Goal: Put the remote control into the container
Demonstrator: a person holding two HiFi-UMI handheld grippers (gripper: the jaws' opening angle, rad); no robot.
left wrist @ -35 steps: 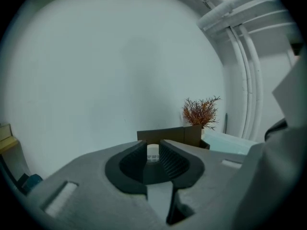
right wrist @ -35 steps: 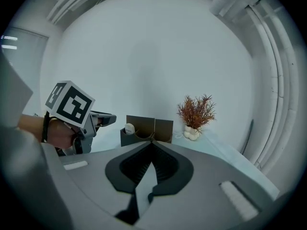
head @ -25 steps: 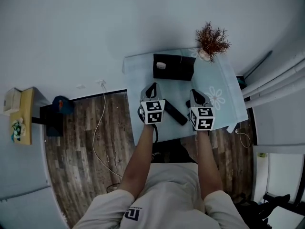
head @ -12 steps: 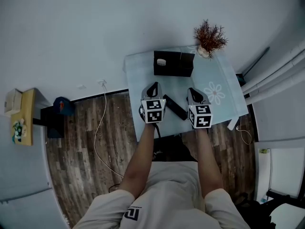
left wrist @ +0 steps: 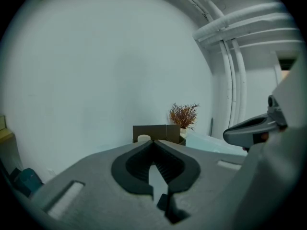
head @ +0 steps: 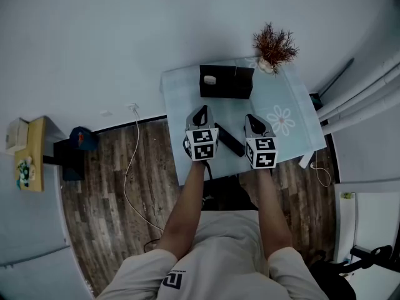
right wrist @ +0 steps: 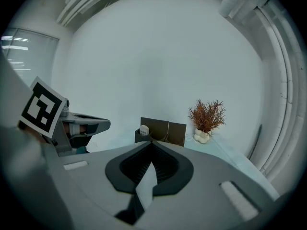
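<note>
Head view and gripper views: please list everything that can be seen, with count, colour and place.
table: one, pale blue flowered cloth, centre of head view
container: one, black, table's far side
small object: one, white, in container's left part
remote control: one, black, on table between the grippers
plant: one, reddish-brown, in white vase, table's far right corner
cable: one, white, on wooden floor left of table
pipes: several, white, at the right
left gripper: one, grey, shut, empty, left of remote control
right gripper: one, grey, shut, empty, right of remote control
</note>
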